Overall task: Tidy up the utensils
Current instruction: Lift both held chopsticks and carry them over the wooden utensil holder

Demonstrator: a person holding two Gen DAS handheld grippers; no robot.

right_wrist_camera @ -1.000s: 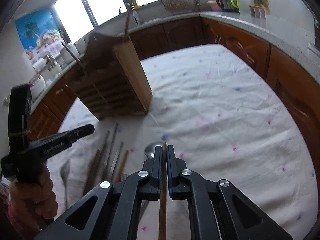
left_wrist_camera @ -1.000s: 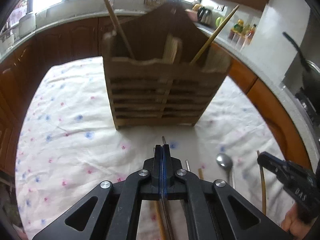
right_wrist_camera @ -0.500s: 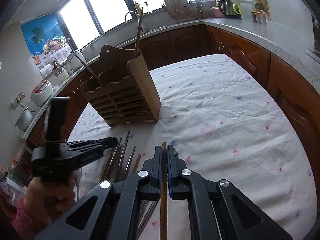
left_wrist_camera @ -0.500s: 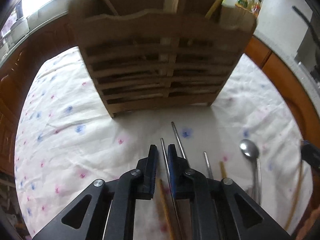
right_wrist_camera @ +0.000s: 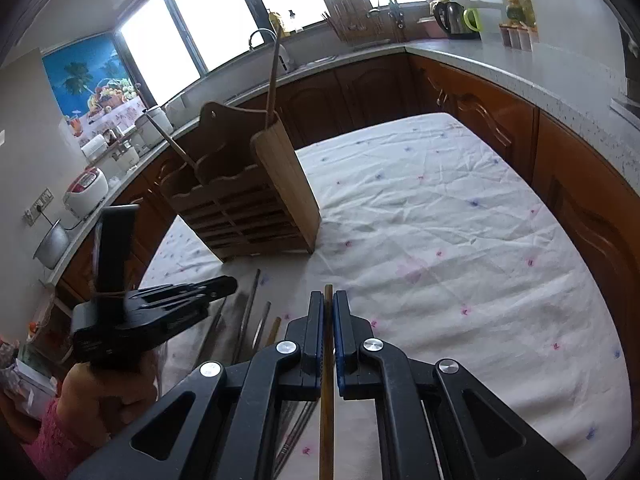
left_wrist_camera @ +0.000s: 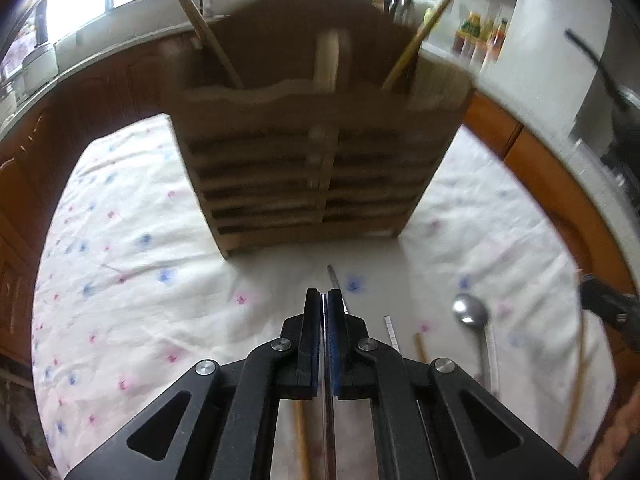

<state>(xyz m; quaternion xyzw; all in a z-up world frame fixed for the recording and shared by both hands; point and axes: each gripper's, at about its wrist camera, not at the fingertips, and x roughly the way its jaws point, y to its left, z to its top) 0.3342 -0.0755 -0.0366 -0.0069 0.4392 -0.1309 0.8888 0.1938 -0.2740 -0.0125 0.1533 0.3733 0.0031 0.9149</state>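
Note:
A wooden slatted utensil holder (left_wrist_camera: 316, 168) stands on the flowered cloth, with a wooden chopstick (left_wrist_camera: 200, 24) leaning out of each end compartment; it also shows in the right wrist view (right_wrist_camera: 248, 200). My left gripper (left_wrist_camera: 324, 300) is shut on a thin metal chopstick (left_wrist_camera: 329, 432), held low in front of the holder. My right gripper (right_wrist_camera: 328, 300) is shut on a wooden chopstick (right_wrist_camera: 327, 412), off to the holder's right. Loose metal and wooden chopsticks (right_wrist_camera: 248, 316) and a metal spoon (left_wrist_camera: 472, 316) lie on the cloth.
The white flowered cloth (right_wrist_camera: 440, 240) covers the table. Brown cabinets and a grey counter (right_wrist_camera: 500, 60) ring it. The left gripper's body (right_wrist_camera: 152, 312) and the hand holding it show in the right wrist view.
My left gripper opened around a metal chopstick on the cloth, closed on it and drew back from the holder. My right gripper rose and pulled back with its wooden chopstick.

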